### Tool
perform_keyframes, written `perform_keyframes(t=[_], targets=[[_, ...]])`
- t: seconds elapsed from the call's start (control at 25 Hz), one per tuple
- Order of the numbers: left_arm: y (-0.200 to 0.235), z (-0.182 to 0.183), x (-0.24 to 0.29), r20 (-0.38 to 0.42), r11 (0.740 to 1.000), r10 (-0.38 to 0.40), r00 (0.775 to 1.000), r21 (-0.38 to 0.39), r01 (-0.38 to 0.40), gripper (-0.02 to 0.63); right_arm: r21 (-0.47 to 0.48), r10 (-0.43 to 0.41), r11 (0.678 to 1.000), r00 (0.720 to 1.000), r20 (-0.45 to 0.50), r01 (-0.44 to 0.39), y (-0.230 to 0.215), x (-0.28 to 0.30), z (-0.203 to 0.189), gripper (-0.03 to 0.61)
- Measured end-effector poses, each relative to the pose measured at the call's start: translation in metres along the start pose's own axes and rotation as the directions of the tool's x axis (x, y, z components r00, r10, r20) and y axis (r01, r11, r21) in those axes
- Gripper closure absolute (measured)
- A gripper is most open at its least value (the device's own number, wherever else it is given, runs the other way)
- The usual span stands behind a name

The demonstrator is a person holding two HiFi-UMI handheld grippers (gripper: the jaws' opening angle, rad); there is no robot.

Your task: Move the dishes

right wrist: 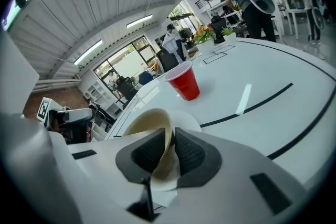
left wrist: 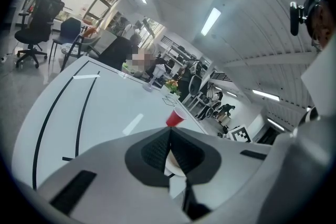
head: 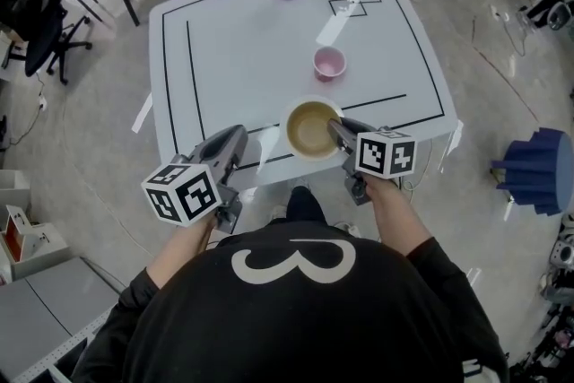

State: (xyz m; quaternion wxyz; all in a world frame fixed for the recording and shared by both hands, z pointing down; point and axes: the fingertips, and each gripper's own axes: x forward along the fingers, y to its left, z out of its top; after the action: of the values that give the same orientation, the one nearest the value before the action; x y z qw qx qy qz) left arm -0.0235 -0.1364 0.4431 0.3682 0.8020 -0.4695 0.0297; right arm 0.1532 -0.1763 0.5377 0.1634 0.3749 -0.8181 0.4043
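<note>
Grips the bowl's (head: 309, 132) right rim in the right gripper (right wrist: 171, 140); holds the left gripper (left wrist: 170, 136), jaws together and empty, just left of the bowl.

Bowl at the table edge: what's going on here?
A person works two handheld grippers at a white table. The right gripper is shut on the rim of the cream bowl at the table's near edge. The left gripper is shut and empty, just left of the bowl. A cup stands further in, untouched.
</note>
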Motion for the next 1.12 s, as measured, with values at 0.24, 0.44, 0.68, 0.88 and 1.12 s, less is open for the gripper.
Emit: perform_keyframes(t=[0.24, 0.44, 0.68, 0.88, 1.12], targets=[[-0.009, 0.006, 0.009, -0.009, 1.000, -0.023, 1.000, 0.022, 0.023, 0.611, 0.017, 0.007, 1.000, 1.000, 0.015, -0.007, -0.001, -0.004, 0.007, 0.548], [-0.011, 0.017, 0.014, 0.006, 0.999, -0.024, 1.000, 0.032, 0.024, 0.611, 0.018, 0.019, 1.000, 0.999, 0.041, -0.019, -0.001, -0.016, 0.020, 0.548], [-0.025, 0.028, 0.027, 0.027, 0.998, -0.046, 0.999, 0.041, 0.045, 0.611, 0.002, 0.008, 1.000, 0.997, 0.072, -0.008, -0.012, -0.035, 0.039, 0.548], [-0.040, 0.038, 0.042, 0.042, 0.996, -0.065, 0.997, 0.059, 0.062, 0.611, -0.001, -0.005, 1.000, 0.996, 0.087, 0.005, -0.031, -0.050, 0.053, 0.548], [-0.045, 0.046, 0.052, 0.055, 0.995, -0.065, 0.996, 0.083, 0.060, 0.611, 0.005, -0.041, 0.999, 0.996, 0.079, 0.040, -0.065, -0.058, 0.061, 0.546]])
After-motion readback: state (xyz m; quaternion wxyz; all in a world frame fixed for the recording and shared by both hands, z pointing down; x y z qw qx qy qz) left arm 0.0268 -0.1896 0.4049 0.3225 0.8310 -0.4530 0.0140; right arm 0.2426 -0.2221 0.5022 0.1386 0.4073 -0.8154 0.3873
